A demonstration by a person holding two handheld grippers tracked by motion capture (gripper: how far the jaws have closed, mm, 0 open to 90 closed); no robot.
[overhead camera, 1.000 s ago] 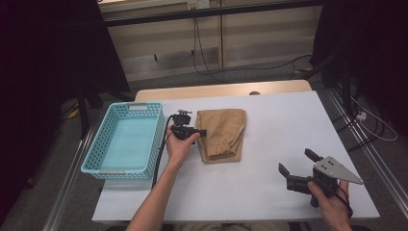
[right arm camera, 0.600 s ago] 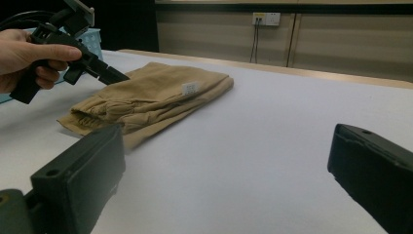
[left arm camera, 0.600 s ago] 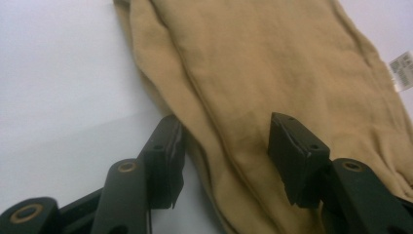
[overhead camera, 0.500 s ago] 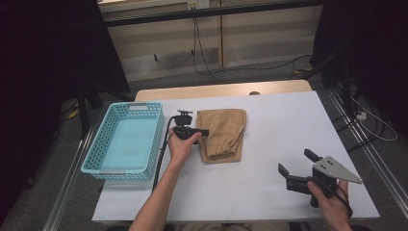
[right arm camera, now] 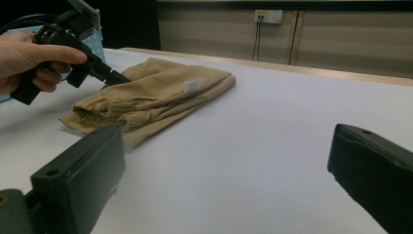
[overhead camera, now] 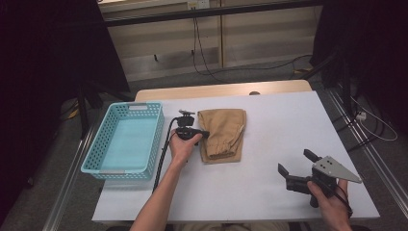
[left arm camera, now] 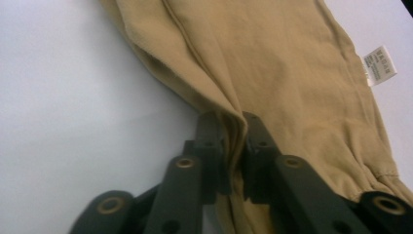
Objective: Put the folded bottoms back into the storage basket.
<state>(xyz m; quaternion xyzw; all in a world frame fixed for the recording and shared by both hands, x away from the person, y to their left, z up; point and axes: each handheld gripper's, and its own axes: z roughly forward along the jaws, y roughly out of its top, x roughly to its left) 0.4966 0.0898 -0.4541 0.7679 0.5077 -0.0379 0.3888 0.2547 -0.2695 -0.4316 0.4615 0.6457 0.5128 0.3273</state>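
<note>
Tan folded trousers [left arm camera: 292, 73] sit pinched in the left gripper [left arm camera: 234, 146] jaws, just closed; right gripper [overhead camera: 299, 168] jaws apart.

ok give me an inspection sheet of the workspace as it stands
surface: white table, bare apart from the items below
job's things: folded tan garment flat on the table; blue basket left of it, nothing inside
clutter: nothing seen
grippers: left tool has just closed, pinching the garment's edge; right tool open, held apart near the table's right corner
cables: black cable trailing from the left tool
surroundings: floor cables, dark curtains at the sides
</note>
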